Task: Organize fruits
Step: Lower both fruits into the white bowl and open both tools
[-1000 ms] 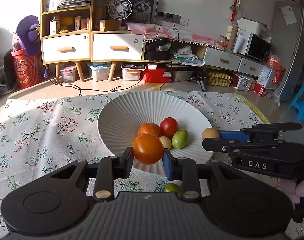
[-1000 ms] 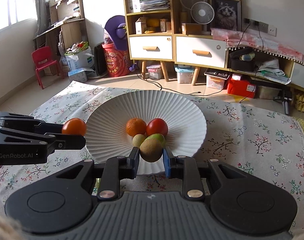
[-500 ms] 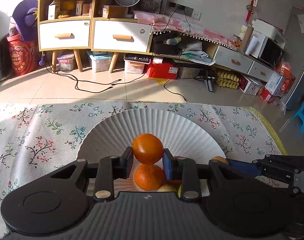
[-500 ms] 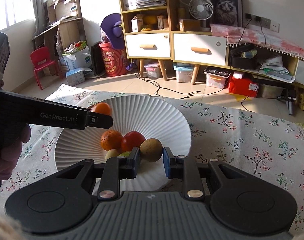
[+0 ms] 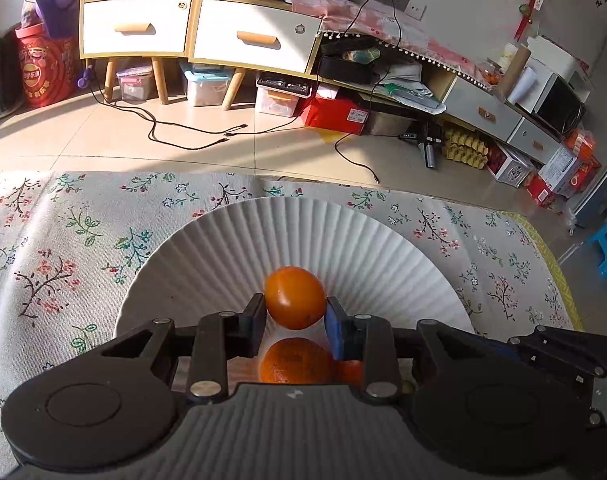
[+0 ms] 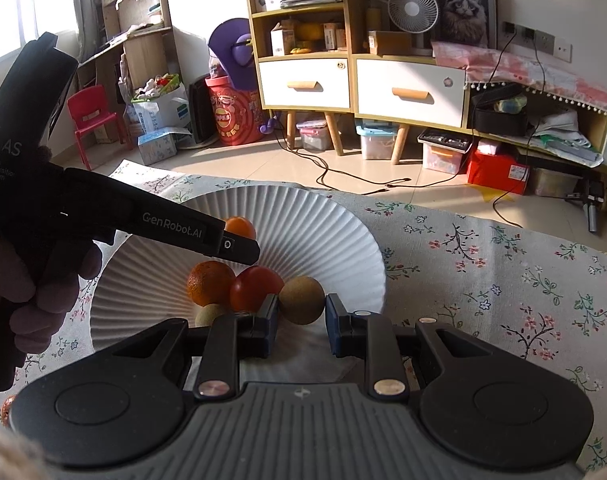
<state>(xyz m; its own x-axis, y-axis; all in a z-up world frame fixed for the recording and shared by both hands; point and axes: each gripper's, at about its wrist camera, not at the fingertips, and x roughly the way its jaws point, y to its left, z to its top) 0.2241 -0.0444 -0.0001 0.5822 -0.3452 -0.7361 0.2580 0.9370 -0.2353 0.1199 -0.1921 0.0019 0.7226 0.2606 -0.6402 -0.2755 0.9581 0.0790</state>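
A white fluted plate (image 5: 231, 248) sits on the floral cloth. In it lie a rough orange (image 6: 210, 283), a red tomato (image 6: 255, 288) and a small tan fruit (image 6: 209, 315). My left gripper (image 5: 295, 308) is shut on a smooth orange fruit (image 5: 295, 298) and hangs over the plate, right above the rough orange (image 5: 295, 362). From the right wrist it shows side-on as the left gripper (image 6: 243, 246) with that fruit (image 6: 241, 226). My right gripper (image 6: 302, 314) is shut on a round brown fruit (image 6: 302, 300) over the plate's near right part, beside the tomato.
A floral tablecloth (image 5: 63, 248) covers the table, whose far edge (image 5: 143, 172) drops to a tiled floor with cables. A person's hand (image 6: 43, 280) holds the left gripper. The right gripper's black body (image 5: 563, 354) lies close on the right. Cabinets stand far behind.
My left gripper has carried the smooth orange fruit forward over the plate, above the rough orange. My right gripper has shifted slightly, still gripping the brown fruit, and the plate now sits further left in its view.
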